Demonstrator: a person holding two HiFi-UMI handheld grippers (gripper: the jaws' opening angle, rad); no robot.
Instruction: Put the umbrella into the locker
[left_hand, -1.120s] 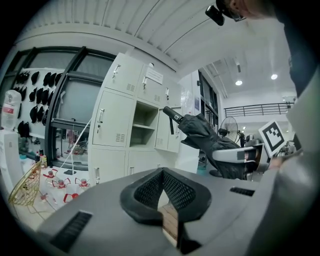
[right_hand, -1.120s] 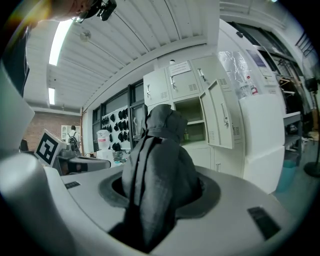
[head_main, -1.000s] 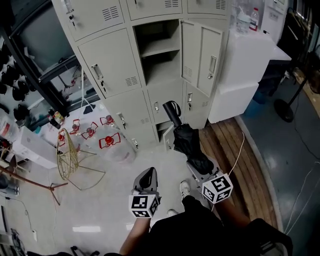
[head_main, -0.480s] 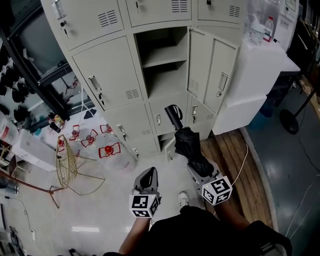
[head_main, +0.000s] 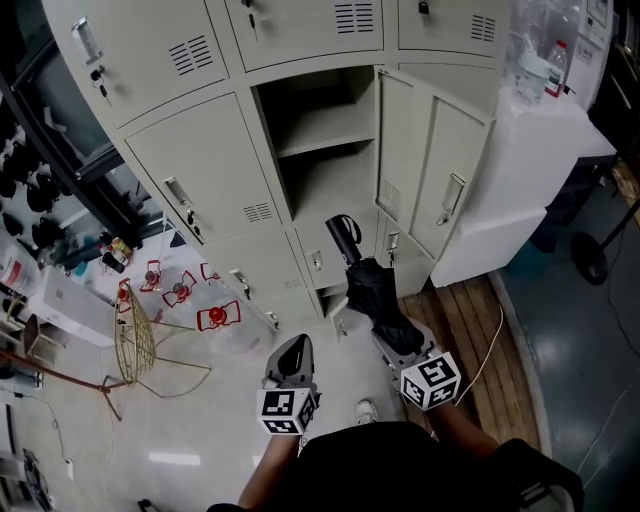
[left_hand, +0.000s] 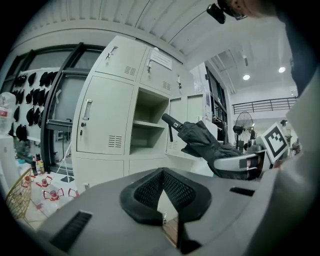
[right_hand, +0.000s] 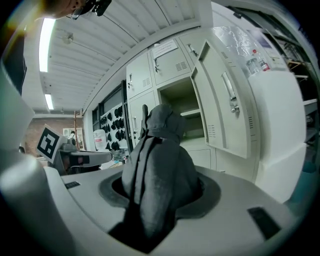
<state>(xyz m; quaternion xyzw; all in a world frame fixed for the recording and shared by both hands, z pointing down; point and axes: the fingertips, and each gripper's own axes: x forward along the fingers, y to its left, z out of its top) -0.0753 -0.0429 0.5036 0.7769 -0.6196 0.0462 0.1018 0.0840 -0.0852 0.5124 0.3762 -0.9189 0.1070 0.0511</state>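
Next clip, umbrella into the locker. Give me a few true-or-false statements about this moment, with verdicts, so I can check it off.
1. The right claw grips a folded black umbrella. True.
2. The umbrella is already inside the locker. False: it is outside, held in front of the open compartment, handle end toward it.
3. The left claw holds nothing. True.
4. Every locker door is shut. False: one door stands swung open at the right of that compartment.
5. The open compartment is stuffed with bags. False: only a bare shelf shows inside it.
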